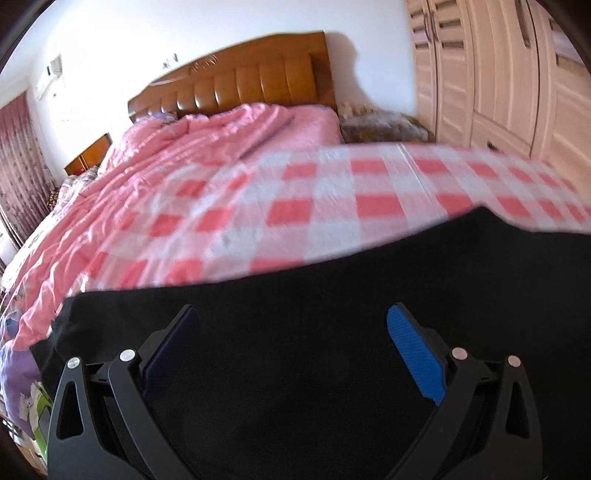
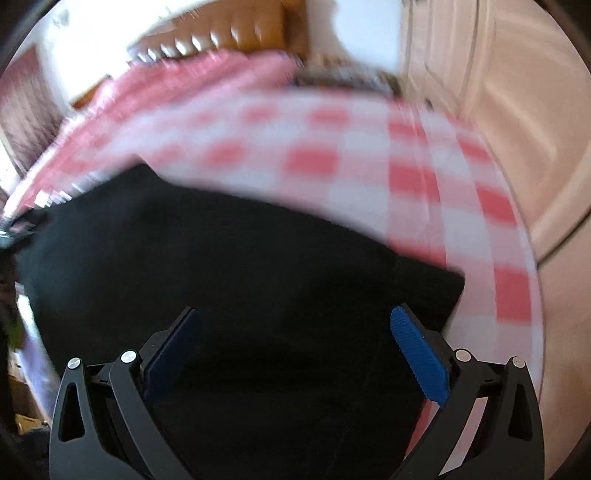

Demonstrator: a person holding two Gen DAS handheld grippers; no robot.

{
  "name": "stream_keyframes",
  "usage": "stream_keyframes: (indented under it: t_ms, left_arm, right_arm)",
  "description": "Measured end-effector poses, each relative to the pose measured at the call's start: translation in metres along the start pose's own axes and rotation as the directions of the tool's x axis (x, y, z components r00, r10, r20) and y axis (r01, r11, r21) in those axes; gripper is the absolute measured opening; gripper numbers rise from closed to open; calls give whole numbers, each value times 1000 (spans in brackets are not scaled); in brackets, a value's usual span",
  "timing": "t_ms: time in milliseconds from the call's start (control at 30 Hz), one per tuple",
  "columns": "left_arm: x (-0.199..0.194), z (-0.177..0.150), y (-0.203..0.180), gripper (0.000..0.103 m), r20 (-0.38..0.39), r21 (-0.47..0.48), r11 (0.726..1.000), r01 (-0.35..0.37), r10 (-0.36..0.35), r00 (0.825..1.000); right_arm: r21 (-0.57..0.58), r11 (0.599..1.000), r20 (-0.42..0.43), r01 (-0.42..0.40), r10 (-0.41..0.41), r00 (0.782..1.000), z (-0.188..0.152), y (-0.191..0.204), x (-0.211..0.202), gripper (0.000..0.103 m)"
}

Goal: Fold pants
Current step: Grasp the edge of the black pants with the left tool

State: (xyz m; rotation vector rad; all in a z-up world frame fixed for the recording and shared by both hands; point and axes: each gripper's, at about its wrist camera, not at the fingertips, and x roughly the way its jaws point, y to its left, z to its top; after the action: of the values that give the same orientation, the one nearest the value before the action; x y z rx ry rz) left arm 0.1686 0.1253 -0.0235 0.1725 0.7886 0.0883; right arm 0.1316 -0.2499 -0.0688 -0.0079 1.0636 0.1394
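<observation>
Both grippers' spread fingers [image 1: 413, 354] hover over black pants [image 2: 240, 266].

My right gripper [image 2: 295, 354] hangs wide open over the black pants [image 2: 229, 266] — checkered sheet [image 2: 369, 155] just ahead, pretty blurry.

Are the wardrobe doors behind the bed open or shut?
Shut. In the left wrist view the wardrobe doors lie flush in one plane with no dark gap between them; the right view is too blurred to confirm.

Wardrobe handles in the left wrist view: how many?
3. Two sit side by side on the louvred doors, one on the door further right. More may lie outside the frame.
</observation>
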Motion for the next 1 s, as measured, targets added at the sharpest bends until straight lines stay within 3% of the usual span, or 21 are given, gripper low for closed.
stream_keyframes:
  t_ms: [67,133,167,233,300,333,400,500,667,733,800,900,1000]
  left_arm:
    - [12,-12,-7,101,-50,40,999,-8,10,999]
    - [23,-24,-6,101,-91,57,998,-23,28,995]
    - [22,-28,-3,101,-89,50,999,-20,24,996]
    - [11,-33,12,101,-60,-6,1000,14,-14,998]
    - [-5,-39,42,101,-22,-122,990,71,-74,997]
    - [-10,-42,54,101,-12,-167,982,86,-90,996]
    - [-21,-49,87,101,8,-277,954,110,-113,994]
    - [-37,-72,157,101,46,-464,877,122,-114,992]
    - [-51,-118,273,101,20,-688,725,29,-20,1000]
    - [-45,-132,316,101,13,-747,664,37,-42,999]
    - [-31,-143,349,88,40,-795,598,103,-118,992]
    - [-12,-148,371,86,75,-819,550,166,-183,980]
    - [4,-145,373,86,112,-817,530,228,-241,964]
  right_arm:
    - [-24,1000,43,14,-13,999,-8,-1,2,99]
    - [2,996,28,85,-85,996,-7,5,-8,99]
    - [14,990,44,142,-142,989,-3,12,-17,99]
    - [-6,985,119,171,-169,978,4,35,-37,99]
    - [-58,991,183,123,-110,977,13,70,-50,99]
    - [-132,989,202,66,-38,979,20,103,-53,99]
    - [-239,971,207,5,46,977,26,148,-49,99]
    - [-424,901,159,-91,173,972,32,240,-25,99]
    - [-574,798,88,-184,284,955,36,348,12,99]
    - [-599,772,73,-213,317,946,36,378,20,99]
    - [-609,759,55,-230,329,943,35,402,33,99]
    - [-609,758,19,-235,310,950,32,420,46,99]
    - [-600,761,-5,-246,304,953,30,421,50,99]
